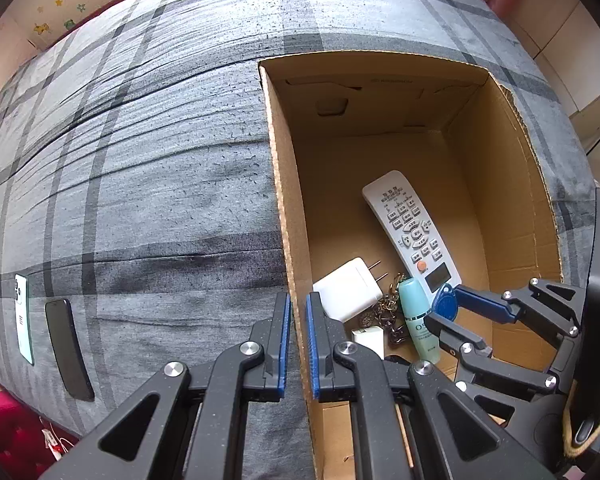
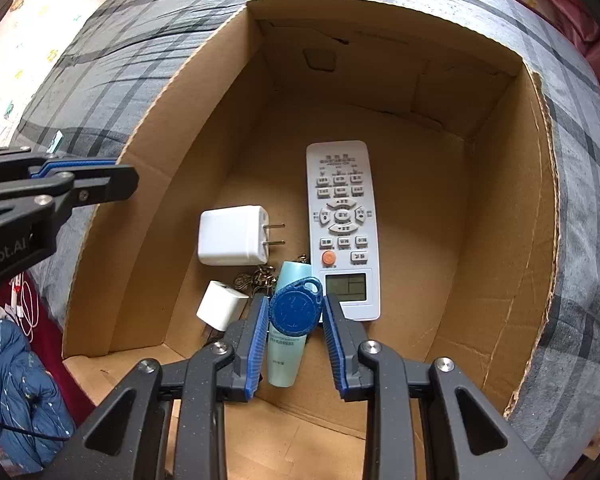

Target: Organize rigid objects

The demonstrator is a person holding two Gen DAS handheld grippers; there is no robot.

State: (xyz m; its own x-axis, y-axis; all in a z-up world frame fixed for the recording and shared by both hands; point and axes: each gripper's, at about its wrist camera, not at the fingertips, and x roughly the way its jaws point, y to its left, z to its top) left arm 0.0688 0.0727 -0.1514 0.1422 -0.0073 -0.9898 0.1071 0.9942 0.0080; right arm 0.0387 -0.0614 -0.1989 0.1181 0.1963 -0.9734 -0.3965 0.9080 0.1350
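Grey plaid bedding (image 1: 148,168) is carrying an open cardboard box (image 2: 500,200), where the sorting is taking place. Reaching into it, the right gripper (image 2: 295,322) is pinching a blue key fob (image 2: 296,306) between its pads, hanging just above a pale teal bottle (image 2: 286,356) and a white remote control (image 2: 342,224). The left gripper (image 1: 298,344) is straddling the box's near wall, jaws narrowed onto the cardboard edge — apparently steadying it. Released from here, the fob is likely landing on the rounded bottle and skidding off among the clutter, or snagging in the brass chain (image 2: 256,278). Two white chargers — a large plug adapter (image 2: 232,236) and a smaller cube (image 2: 220,306) — are crowding the same corner. Two phones, one dark (image 1: 69,350) and one pale (image 1: 23,316), are lying outside on the bedding, not yet boxed.
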